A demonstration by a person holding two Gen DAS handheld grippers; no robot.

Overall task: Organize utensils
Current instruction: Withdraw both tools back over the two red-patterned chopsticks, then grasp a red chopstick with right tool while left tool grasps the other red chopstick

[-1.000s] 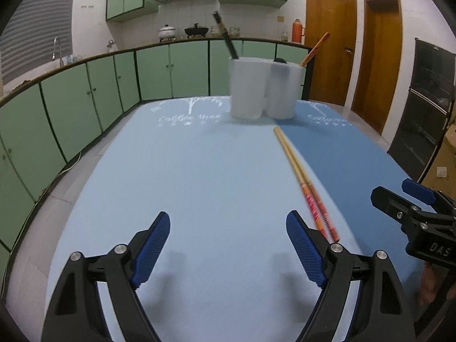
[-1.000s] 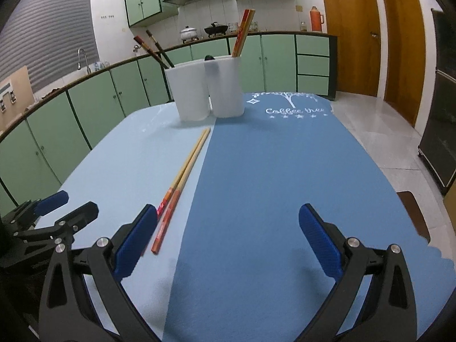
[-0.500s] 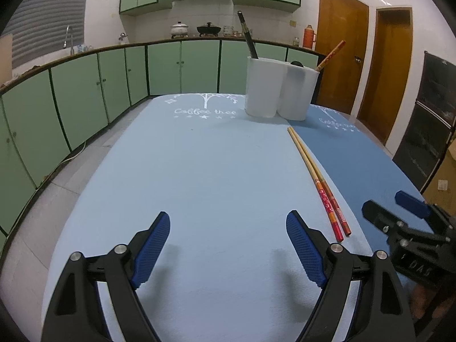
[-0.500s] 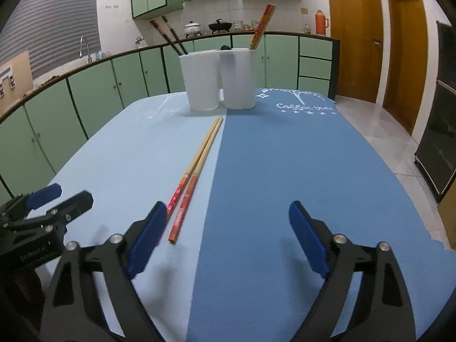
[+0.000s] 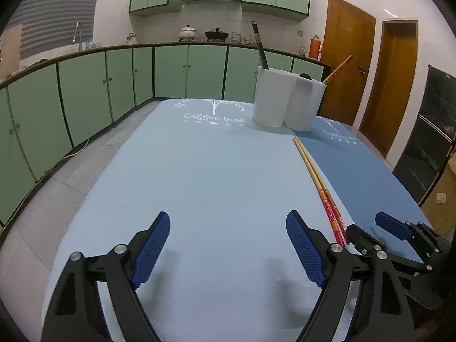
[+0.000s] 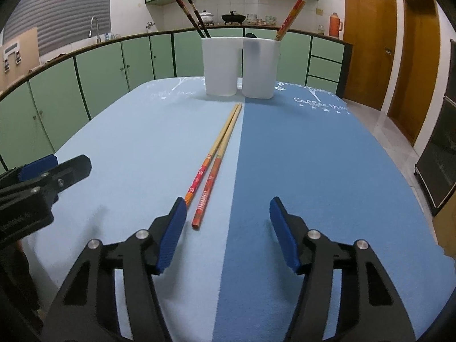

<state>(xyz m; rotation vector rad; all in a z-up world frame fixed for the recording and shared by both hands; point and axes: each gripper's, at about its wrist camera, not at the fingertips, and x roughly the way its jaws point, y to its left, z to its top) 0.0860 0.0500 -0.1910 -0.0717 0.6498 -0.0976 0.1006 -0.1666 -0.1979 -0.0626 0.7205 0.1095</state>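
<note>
On both blue mats (image 6: 299, 154), white "Coffee tree" lettering (image 5: 213, 118).

Right gripper (image 6: 228, 225) jaws have just been closing, nothing between the pads. Two chopsticks (image 6: 216, 162) lie just ahead, pointing toward two white holders (image 6: 239, 67) at far edge.

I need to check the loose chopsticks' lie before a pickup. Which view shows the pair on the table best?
The right wrist view: the chopstick pair lies whole and central, both red ends clear, just ahead of the right gripper, whose fingers have just been closing on nothing. In the left wrist view the pair sits off right, near ends partly hidden.
</note>
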